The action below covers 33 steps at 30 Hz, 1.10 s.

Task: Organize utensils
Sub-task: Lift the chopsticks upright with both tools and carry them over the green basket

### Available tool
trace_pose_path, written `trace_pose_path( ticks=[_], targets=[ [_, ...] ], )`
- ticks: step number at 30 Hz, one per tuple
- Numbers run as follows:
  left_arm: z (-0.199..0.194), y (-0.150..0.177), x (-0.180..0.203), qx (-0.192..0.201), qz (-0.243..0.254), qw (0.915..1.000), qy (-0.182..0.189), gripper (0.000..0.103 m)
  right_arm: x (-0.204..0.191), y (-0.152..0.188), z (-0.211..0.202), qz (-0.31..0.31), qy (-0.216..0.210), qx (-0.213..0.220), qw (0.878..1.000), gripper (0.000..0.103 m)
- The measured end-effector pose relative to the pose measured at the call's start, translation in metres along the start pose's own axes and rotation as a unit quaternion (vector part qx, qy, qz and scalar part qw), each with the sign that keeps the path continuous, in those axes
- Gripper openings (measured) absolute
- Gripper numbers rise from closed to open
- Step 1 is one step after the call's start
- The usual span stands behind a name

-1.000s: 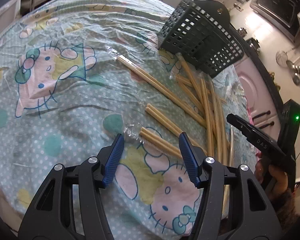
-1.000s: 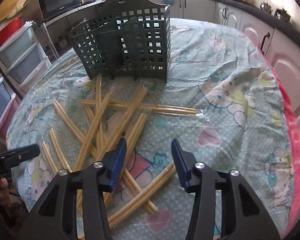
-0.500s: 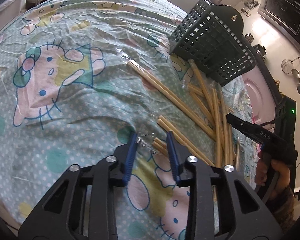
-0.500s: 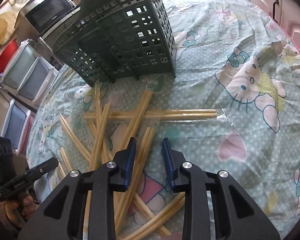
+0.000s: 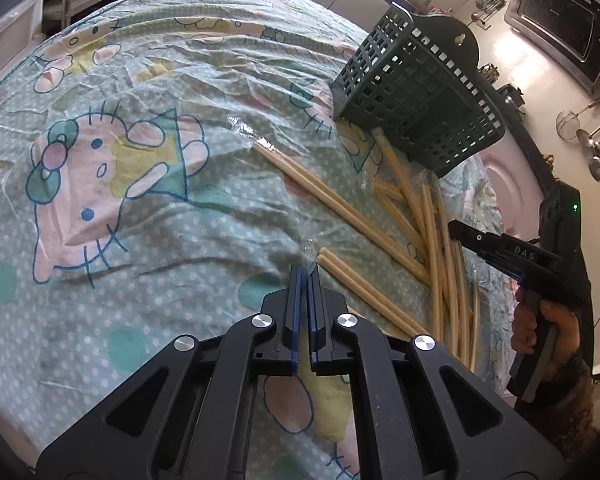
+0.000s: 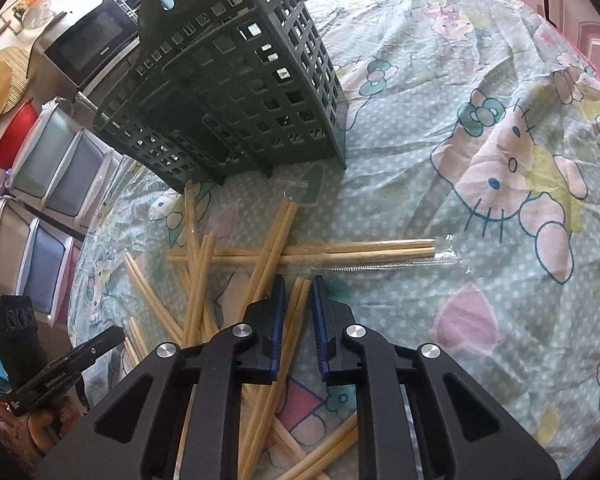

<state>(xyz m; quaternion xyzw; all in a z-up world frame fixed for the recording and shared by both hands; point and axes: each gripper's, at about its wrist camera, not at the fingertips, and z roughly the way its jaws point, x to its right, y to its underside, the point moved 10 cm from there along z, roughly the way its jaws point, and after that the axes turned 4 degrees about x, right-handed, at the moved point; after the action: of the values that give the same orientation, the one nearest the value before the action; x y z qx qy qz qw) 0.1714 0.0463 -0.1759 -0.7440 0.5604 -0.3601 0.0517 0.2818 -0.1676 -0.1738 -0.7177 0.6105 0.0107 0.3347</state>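
Note:
Several wrapped pairs of wooden chopsticks (image 5: 432, 232) lie scattered on the Hello Kitty tablecloth (image 5: 112, 184) in front of a dark green lattice utensil basket (image 5: 416, 92). My left gripper (image 5: 307, 270) is shut on the clear wrapper tip of a chopstick pair (image 5: 364, 292) at the near edge of the pile. My right gripper (image 6: 297, 284) is closed around a chopstick pair (image 6: 296, 312) in the middle of the pile, with the sticks between its blue pads (image 6: 277, 300). The basket (image 6: 228, 92) stands just beyond. Each gripper shows in the other's view, the right one (image 5: 500, 248) and the left one (image 6: 72, 364).
A long wrapped pair (image 6: 340, 252) lies crosswise ahead of my right gripper. Storage drawers (image 6: 44, 208) and a microwave (image 6: 92, 44) stand past the table's left edge. Pink cabinets (image 5: 512, 184) run beside the table on the other side.
Both grippers moved forward and down into the pile and closed. The left went from wide open to shut on a wrapper tip, the right narrowed onto a chopstick pair.

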Motion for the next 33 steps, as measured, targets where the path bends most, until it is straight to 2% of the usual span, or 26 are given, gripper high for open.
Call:
trace_pose_path(
  ticks=[9,18,23,33],
  targets=[
    [-0.029,-0.040,-0.013,0.059,-0.007,0.9982,-0.006,0.000,-0.008,-0.012,-0.020,-0.011,-0.010,0.027,1.000,0.007],
    [-0.067,-0.092,-0.018,0.128,-0.007,0.9915,-0.018,0.000,-0.029,-0.043,-0.052,-0.042,-0.008,0.075,0.996,0.006],
    [-0.085,-0.115,-0.002,0.158,0.012,0.9872,-0.013,0.000,-0.049,-0.057,-0.069,-0.067,-0.010,0.101,0.993,0.005],
    [-0.109,-0.139,0.058,0.180,0.050,0.9814,0.045,0.000,-0.090,-0.074,-0.106,-0.114,-0.025,0.150,0.982,0.005]
  ],
)
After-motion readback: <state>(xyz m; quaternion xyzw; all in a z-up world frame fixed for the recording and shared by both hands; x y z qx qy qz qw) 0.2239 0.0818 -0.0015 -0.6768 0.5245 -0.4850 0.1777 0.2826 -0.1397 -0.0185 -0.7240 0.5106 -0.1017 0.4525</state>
